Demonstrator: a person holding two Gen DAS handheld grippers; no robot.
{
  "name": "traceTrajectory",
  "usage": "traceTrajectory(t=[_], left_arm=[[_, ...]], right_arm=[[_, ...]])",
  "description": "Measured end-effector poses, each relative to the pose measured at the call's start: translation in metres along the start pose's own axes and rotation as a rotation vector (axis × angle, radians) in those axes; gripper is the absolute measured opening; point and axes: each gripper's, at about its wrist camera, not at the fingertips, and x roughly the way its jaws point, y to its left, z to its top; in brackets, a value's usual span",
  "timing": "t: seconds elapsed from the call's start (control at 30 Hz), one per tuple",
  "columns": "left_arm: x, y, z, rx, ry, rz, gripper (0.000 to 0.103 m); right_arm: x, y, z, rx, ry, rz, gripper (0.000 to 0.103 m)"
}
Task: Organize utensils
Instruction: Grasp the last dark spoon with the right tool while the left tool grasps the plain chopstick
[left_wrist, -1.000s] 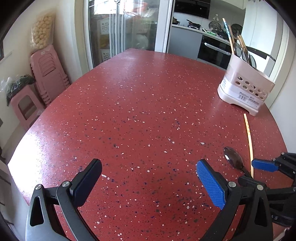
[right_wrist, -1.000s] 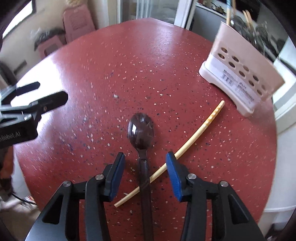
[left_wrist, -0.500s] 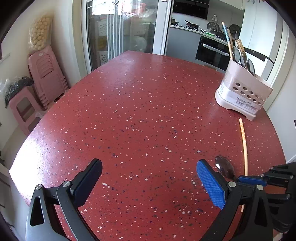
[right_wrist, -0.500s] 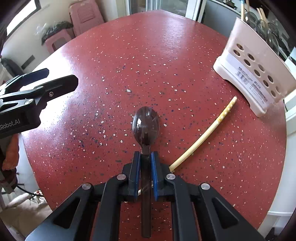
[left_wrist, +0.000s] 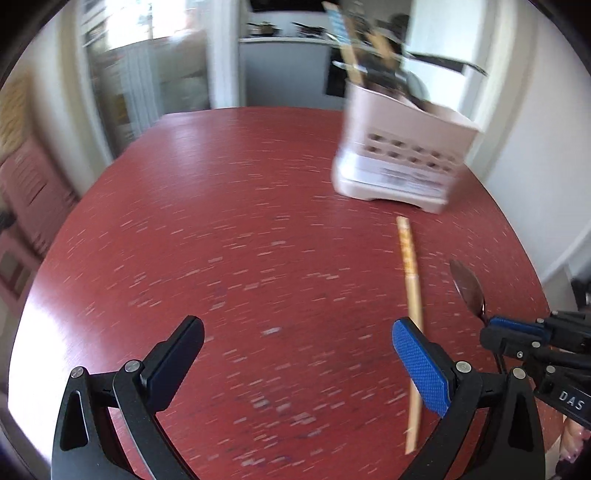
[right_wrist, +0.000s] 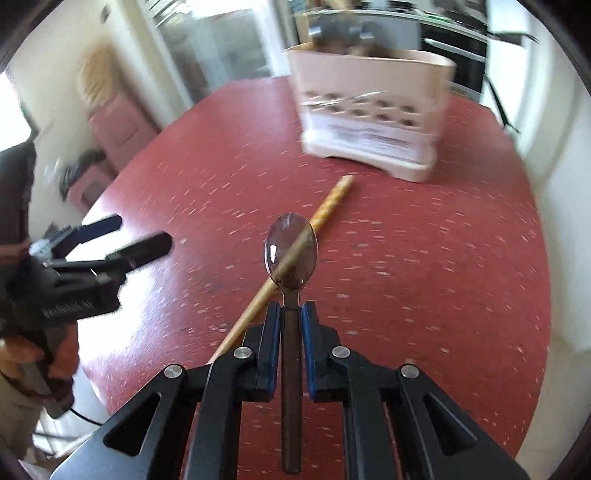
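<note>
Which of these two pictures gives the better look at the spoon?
The right wrist view: the spoon fills the middle, bowl and handle both plain, pinched between the right gripper fingers. The left wrist view shows only its blurred bowl edge-on at the far right.

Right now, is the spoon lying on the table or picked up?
Picked up: the right tongs pinch the spoon by its handle, bowl above the chopstick.

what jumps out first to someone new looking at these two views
The right tongs clamp the handle of a dark metal spoon, its bowl sticking out ahead. Beyond it a pale wooden chopstick lies on the speckled red table, and a pink perforated utensil holder stands at the far edge.
</note>
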Motion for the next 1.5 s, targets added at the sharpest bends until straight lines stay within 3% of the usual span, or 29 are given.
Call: traceTrajectory(t=[0.23, 0.47, 0.77, 0.83, 0.93, 0.97, 1.17, 1.3, 1.5], left_arm=[[0.041, -0.067, 0.026, 0.180, 0.080, -0.023, 0.103], [0.073, -0.080, 0.035, 0.205, 0.227, -0.050, 0.090], [0.086, -0.096, 0.053, 0.274, 0.324, -0.083, 0.086], [0.087, -0.099, 0.055, 0.292, 0.338, -0.095, 0.079], [0.086, -0.107, 0.059, 0.323, 0.344, -0.115, 0.041], [0.086, -0.108, 0.059, 0.326, 0.343, -0.110, 0.037], [0.076, -0.096, 0.049, 0.275, 0.265, -0.116, 0.037], [0.056, -0.086, 0.037, 0.215, 0.172, -0.117, 0.037], [0.024, -0.071, 0.043, 0.156, 0.020, -0.145, 0.036]], right_arm=[[-0.017, -0.031, -0.004, 0.084, -0.056, 0.000, 0.013], [-0.026, -0.048, -0.008, 0.130, -0.083, 0.014, 0.013], [-0.032, -0.062, -0.010, 0.164, -0.107, 0.043, 0.013], [-0.033, -0.064, -0.010, 0.166, -0.110, 0.048, 0.013], [-0.035, -0.066, -0.011, 0.170, -0.114, 0.047, 0.013], [-0.035, -0.067, -0.011, 0.174, -0.116, 0.047, 0.013], [-0.038, -0.071, -0.011, 0.188, -0.120, 0.033, 0.013], [-0.038, -0.072, -0.010, 0.195, -0.122, 0.024, 0.013], [-0.042, -0.073, -0.004, 0.209, -0.143, 0.026, 0.013]])
